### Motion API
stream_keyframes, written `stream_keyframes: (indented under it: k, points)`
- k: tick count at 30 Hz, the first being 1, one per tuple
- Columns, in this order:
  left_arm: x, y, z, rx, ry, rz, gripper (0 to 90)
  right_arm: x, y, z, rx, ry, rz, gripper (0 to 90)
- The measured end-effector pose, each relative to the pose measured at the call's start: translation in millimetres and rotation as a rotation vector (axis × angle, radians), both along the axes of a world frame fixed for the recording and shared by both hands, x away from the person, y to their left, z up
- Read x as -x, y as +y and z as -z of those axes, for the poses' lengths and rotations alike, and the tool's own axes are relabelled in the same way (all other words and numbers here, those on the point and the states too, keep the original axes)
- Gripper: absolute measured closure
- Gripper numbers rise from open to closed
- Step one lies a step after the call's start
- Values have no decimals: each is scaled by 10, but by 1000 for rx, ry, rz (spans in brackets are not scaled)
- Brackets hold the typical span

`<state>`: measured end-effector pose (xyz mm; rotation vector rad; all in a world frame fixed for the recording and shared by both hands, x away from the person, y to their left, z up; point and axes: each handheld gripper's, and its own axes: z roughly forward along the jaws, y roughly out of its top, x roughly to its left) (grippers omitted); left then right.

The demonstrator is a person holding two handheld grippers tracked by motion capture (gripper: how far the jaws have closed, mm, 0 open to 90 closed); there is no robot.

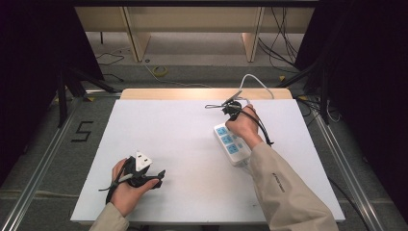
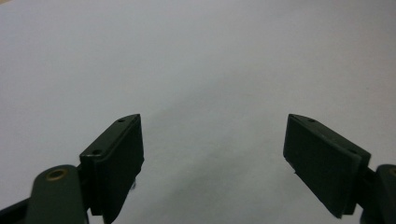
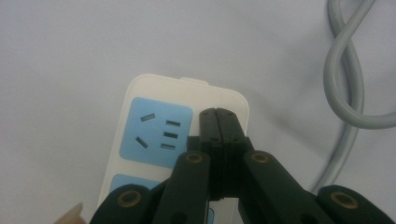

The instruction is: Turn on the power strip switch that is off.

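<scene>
A white power strip [image 1: 232, 144] with blue socket panels lies right of the table's middle. Its pale cable [image 1: 255, 82] runs off the far edge. My right hand [image 1: 244, 126] rests over the strip's far end. In the right gripper view my right gripper [image 3: 218, 116] is shut with nothing between its jaws, its tips over the strip [image 3: 154, 130] beside the end socket. Whether they touch it I cannot tell. The grey cable [image 3: 343, 93] loops to the right. My left gripper [image 1: 155, 177] sits near the front left edge. Its jaws [image 2: 212, 154] stand wide open over bare white table.
The white tabletop [image 1: 183, 139] has a wooden strip [image 1: 202, 94] along its far edge. Beyond it on the floor lie cables and a yellow coil [image 1: 160, 71]. A taped figure "5" [image 1: 82, 131] marks the floor at left. Metal rails run along both sides.
</scene>
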<state>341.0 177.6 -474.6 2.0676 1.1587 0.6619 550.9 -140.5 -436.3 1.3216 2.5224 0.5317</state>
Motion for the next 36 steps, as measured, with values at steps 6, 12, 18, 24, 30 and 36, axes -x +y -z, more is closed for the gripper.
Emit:
stream_keyframes:
  k: [6, 12, 18, 24, 30, 36]
  points:
    - [0, -3, 5, 3, 4, 0, 201, 8, -10, 4, -9, -6, 6, 900]
    - [1, -6, 6, 1, 5, 0, 200, 7, -25, 6, -21, -8, 10, 900]
    - [1, -6, 5, -3, 4, 1, 200, 31, -45, 17, -42, -22, 18, 900]
    - [2, -8, 7, -2, 3, 1, 200, 48, -32, 10, -46, -26, 10, 900]
    - [0, -8, 8, -3, 3, 1, 201, 67, -40, 10, -59, -33, 15, 900]
    - [1, -16, 7, -5, 5, -2, 201, 86, -59, -45, -69, -48, 6, 900]
